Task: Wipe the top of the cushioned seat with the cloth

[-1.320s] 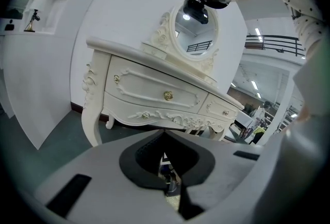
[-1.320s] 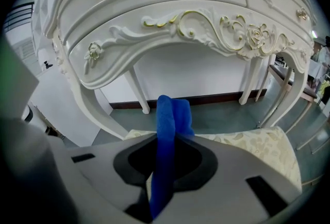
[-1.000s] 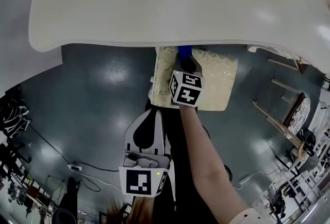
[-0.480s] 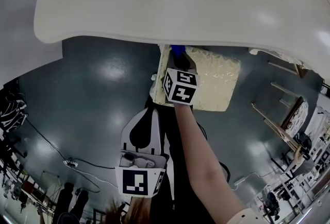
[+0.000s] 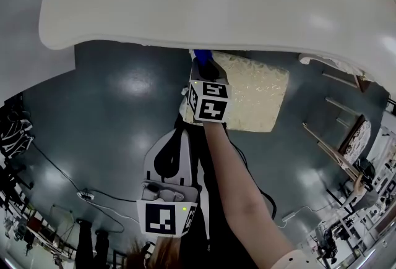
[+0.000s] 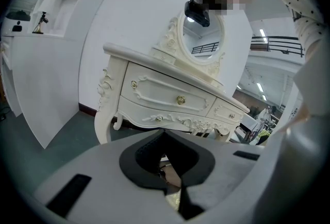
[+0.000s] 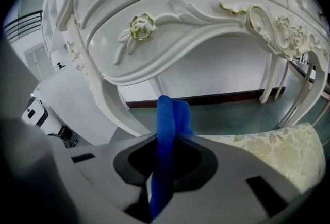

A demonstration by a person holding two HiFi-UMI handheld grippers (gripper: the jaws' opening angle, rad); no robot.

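The cushioned seat (image 5: 255, 93) is cream with a pale floral pattern and stands half under the white dressing table (image 5: 204, 2). My right gripper (image 5: 204, 65) is over the seat's far left corner, shut on a blue cloth (image 5: 200, 55). In the right gripper view the blue cloth (image 7: 166, 130) stands folded between the jaws, with the seat (image 7: 281, 148) low at the right. My left gripper (image 5: 180, 139) hangs back near the person's body, off the seat; in its own view the left gripper (image 6: 170, 179) has its jaws together with nothing between them.
The table's carved drawer front with a gold rose knob (image 7: 139, 27) looms just above the right gripper. A table leg (image 7: 105, 102) stands to the left of the cloth. Wooden chair frames (image 5: 346, 132) are on the dark floor at the right. Cables (image 5: 93, 196) lie at the lower left.
My right gripper has slid left along the seat's far edge with the cloth, from near the middle to the far left corner. The left gripper has hardly moved.
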